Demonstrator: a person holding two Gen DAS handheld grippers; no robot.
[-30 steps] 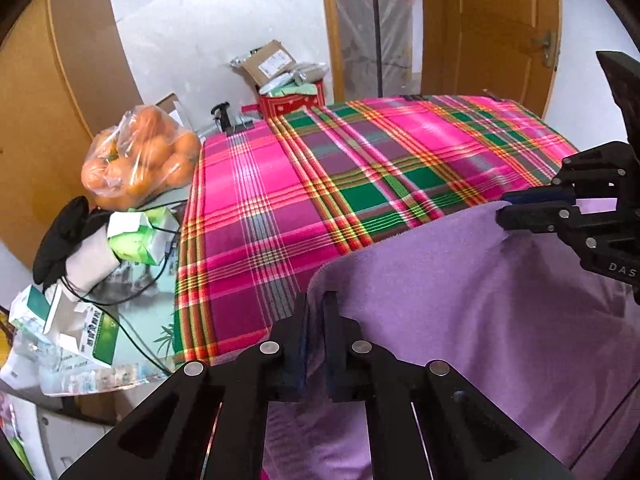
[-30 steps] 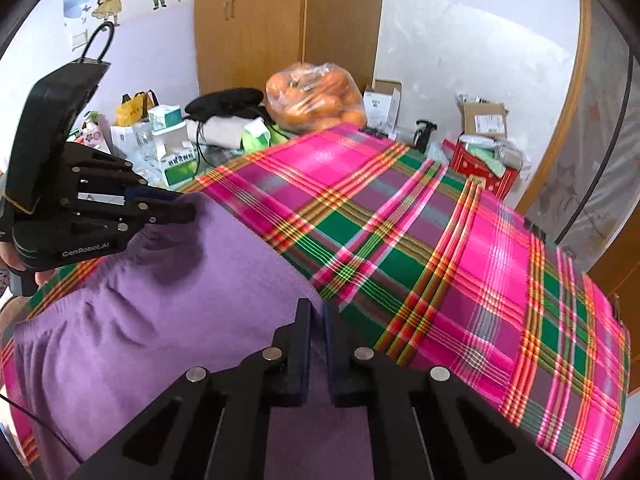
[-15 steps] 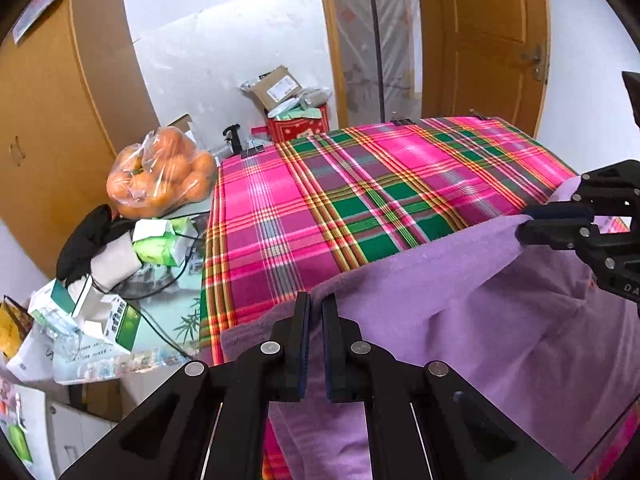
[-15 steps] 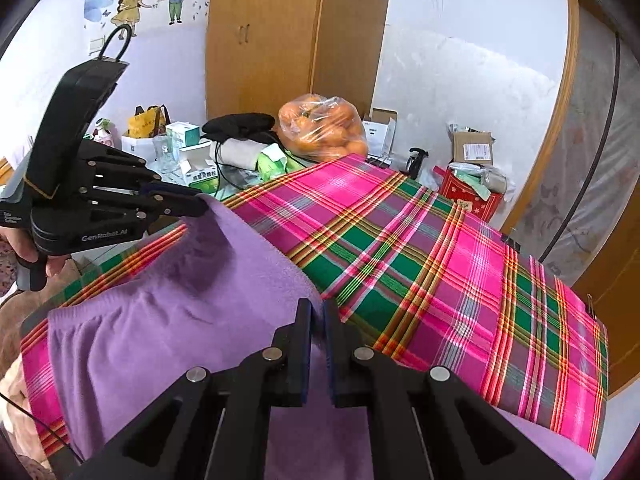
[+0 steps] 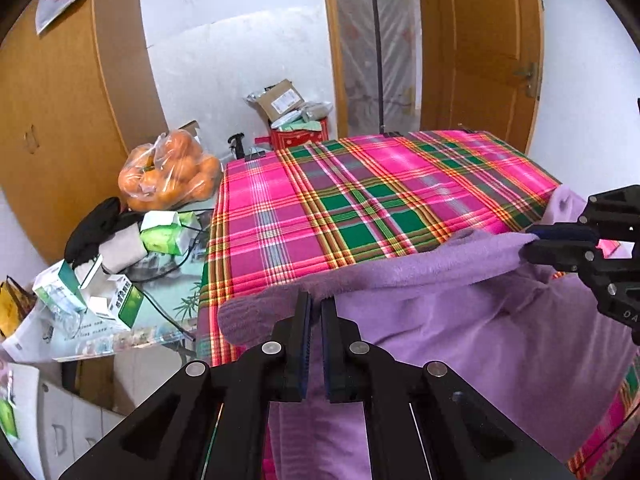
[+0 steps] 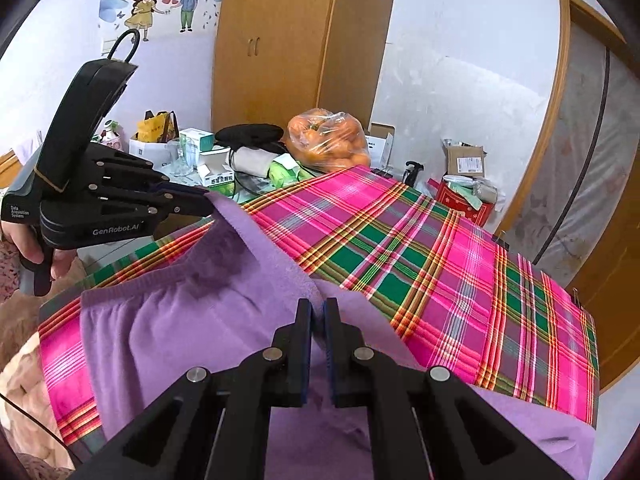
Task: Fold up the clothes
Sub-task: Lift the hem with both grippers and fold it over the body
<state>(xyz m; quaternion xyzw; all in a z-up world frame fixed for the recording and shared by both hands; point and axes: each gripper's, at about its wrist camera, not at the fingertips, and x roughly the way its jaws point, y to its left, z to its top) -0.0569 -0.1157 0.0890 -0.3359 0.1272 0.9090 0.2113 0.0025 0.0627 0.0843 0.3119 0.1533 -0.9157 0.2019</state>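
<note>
At the bottom centre of each wrist view, a gripper is clamped on the garment (image 5: 460, 320): the left gripper (image 5: 316, 320) pinches one end of its raised edge, the right gripper (image 6: 318, 320) the other. The purple cloth hangs between them and drapes down onto the near part of the plaid cover (image 5: 360, 200). Beyond, mid-frame, the cover lies bare. If either pinch is shallow, that edge could slip out, or uneven pulling could skew the fold.
</note>
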